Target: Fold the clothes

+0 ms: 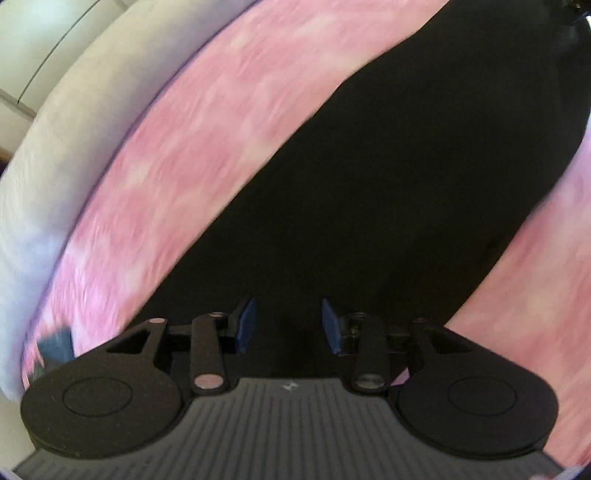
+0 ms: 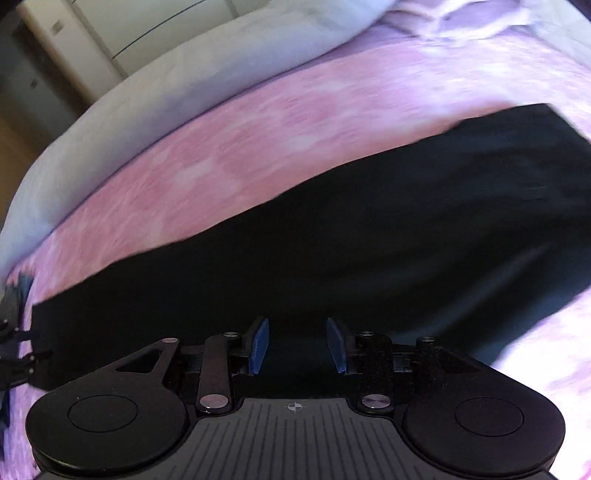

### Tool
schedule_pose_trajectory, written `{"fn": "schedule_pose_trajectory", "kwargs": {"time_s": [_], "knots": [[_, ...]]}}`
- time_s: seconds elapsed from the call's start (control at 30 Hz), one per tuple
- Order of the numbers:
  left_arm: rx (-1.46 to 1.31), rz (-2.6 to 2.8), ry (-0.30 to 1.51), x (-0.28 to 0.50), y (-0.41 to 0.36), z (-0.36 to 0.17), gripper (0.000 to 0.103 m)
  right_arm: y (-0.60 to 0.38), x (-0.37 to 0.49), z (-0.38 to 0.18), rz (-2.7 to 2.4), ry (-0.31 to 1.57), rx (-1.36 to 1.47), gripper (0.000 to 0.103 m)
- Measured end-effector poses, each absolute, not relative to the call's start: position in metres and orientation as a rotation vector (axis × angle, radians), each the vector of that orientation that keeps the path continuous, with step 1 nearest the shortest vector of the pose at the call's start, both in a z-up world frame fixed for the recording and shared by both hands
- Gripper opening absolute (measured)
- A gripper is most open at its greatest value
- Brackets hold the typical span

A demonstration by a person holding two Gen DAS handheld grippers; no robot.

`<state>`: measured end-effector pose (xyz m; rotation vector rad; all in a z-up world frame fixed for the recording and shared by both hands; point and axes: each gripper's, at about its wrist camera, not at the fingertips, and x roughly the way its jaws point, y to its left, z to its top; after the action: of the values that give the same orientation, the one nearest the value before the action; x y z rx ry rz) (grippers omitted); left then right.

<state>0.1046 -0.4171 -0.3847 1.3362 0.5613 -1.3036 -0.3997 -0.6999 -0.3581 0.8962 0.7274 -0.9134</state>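
A long black garment (image 1: pixel 388 177) lies flat on a pink mottled bed cover (image 1: pixel 177 166). In the left wrist view it runs from the gripper up to the top right. My left gripper (image 1: pixel 289 325) is open, its blue pads apart just over the garment's near end, holding nothing. In the right wrist view the garment (image 2: pixel 351 240) stretches from lower left to upper right across the pink cover (image 2: pixel 258 140). My right gripper (image 2: pixel 297 345) is open and empty, just above the garment's near edge. Both views are blurred.
A white duvet (image 1: pixel 55 155) lies bunched along the far side of the bed, also in the right wrist view (image 2: pixel 166 74). White cupboards (image 2: pixel 147 26) stand beyond. The other gripper's dark parts (image 2: pixel 14 343) show at the left edge.
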Motion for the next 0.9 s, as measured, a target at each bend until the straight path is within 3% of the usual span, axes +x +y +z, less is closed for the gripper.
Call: {"fn": "schedule_pose_trajectory", "kwargs": {"time_s": [0.13,0.37,0.57,0.73,0.8,0.9], "knots": [[1.415,-1.337,0.512,0.153,-0.368,-0.411,0.035,-0.672,-0.327,-0.376,-0.86,0.772,0.893,0.041],[1.378,-1.303,0.525,0.194,-0.324,-0.398,0.035,-0.634,-0.222,-0.397,-0.755,0.879,0.864,0.041],[1.199,-1.387,0.438,0.175,-0.37,-0.369,0.034,-0.666,-0.163,-0.4,-0.745,0.858,0.764,0.042],[1.213,-1.443,0.471,0.168,-0.43,-0.393,0.035,-0.717,-0.121,-0.44,-0.774,0.853,0.783,0.042],[1.224,-1.438,0.504,0.171,-0.447,-0.405,0.036,-0.731,-0.109,-0.45,-0.73,0.823,0.757,0.049],[1.206,-1.412,0.556,0.18,-0.459,-0.408,0.046,-0.732,-0.123,-0.444,-0.695,0.766,0.779,0.054]]}}
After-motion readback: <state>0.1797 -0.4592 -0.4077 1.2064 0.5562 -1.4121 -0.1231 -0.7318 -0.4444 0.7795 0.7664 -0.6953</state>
